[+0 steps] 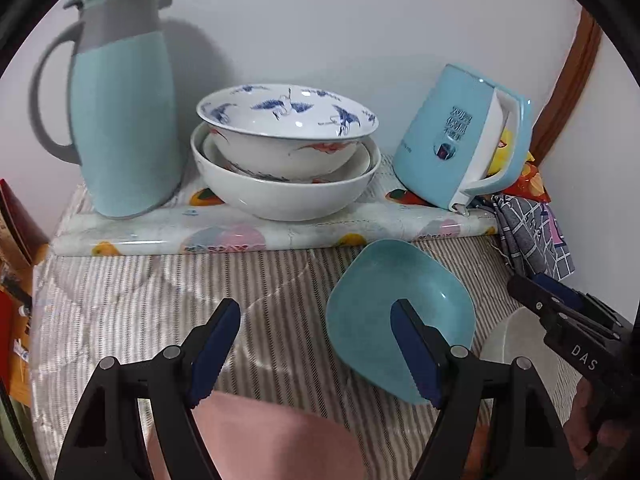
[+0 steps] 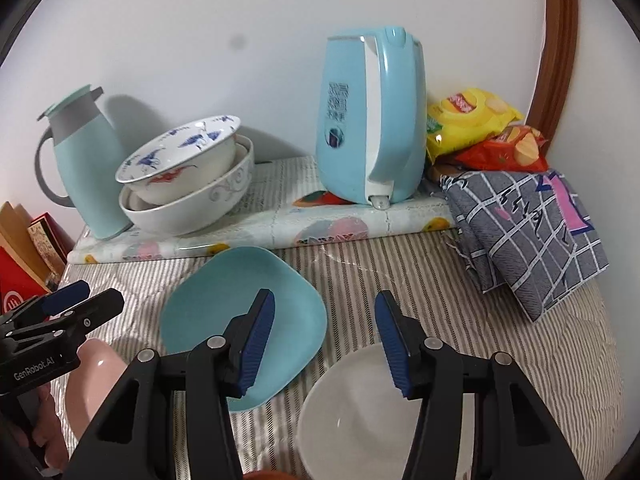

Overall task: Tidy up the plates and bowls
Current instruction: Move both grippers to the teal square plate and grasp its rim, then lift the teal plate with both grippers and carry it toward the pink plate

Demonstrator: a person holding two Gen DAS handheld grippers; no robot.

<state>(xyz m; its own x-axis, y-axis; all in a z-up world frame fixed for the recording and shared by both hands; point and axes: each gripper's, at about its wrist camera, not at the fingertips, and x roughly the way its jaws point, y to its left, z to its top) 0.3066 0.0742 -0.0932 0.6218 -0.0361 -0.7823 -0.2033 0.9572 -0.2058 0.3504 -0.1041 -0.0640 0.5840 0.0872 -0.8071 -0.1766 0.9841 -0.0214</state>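
Both my claws are wide and hold nothing. My left claw (image 1: pixel 316 350) hangs over a pink dish (image 1: pixel 260 436) right below it. My right claw (image 2: pixel 324 340) hangs over a white bowl (image 2: pixel 360 420), with one finger above the bowl's rim.

Between them lies the teal plate (image 2: pixel 224 300), flat on the striped surface (image 2: pixel 460 320). These three dishes are loose and sit near each other.

Farther back, on a raised board (image 2: pixel 280 232), stands a stack of white bowls (image 1: pixel 286 160). The top one has blue birds and sits a bit tilted. A tall jug (image 1: pixel 120 120) is just beside the stack, and a blue kettle (image 2: pixel 372 128) is on the other side.

I think I should pick up the white bowl first. I would put one finger inside and one outside the rim, then squeeze slowly so it does not slip. I must lift it straight up and not bump the teal plate.
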